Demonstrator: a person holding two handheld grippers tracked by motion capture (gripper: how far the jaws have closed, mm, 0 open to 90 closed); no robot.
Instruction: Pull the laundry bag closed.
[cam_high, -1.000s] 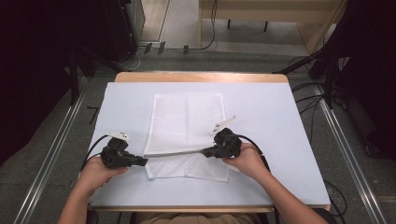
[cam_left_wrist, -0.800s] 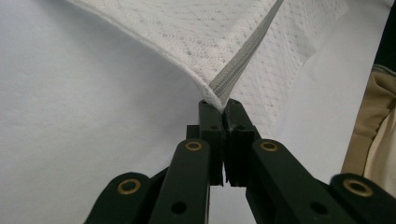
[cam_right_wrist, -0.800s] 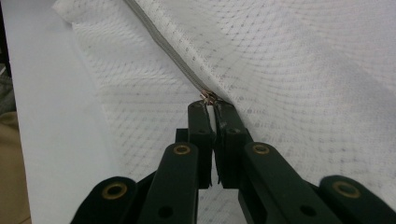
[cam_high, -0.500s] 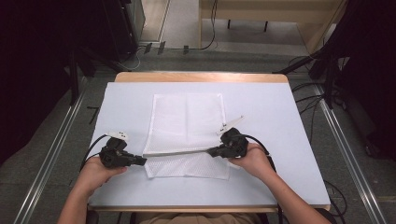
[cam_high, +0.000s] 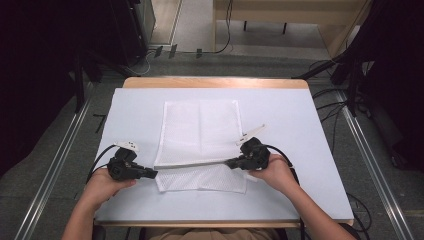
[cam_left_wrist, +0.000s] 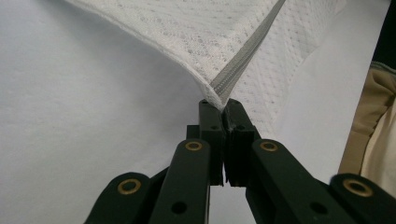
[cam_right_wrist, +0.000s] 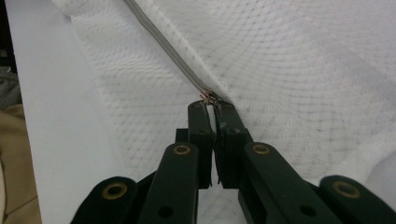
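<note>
A white mesh bag (cam_high: 200, 130) lies flat in the middle of the white table, its near part folded up along a grey zipper (cam_high: 192, 162). My left gripper (cam_high: 152, 173) is shut on the bag's corner at the zipper's left end; the left gripper view shows the fabric corner (cam_left_wrist: 215, 95) pinched between the black jaws of the left gripper (cam_left_wrist: 219, 106). At the zipper's right end my right gripper (cam_high: 229, 162) is shut on the small metal zipper pull (cam_right_wrist: 208, 96), seen at the tips of the right gripper (cam_right_wrist: 211, 108). The zipper is stretched taut between the two.
The white table cover (cam_high: 300, 125) has free room left and right of the bag. A wooden table edge (cam_high: 215, 82) runs along the far side. Cables and metal rails lie on the floor around. The person's tan trousers (cam_left_wrist: 378, 121) are at the near edge.
My right gripper has slid a little to the right along the zipper line, and the raised fold has lengthened that way. The left gripper has stayed put.
</note>
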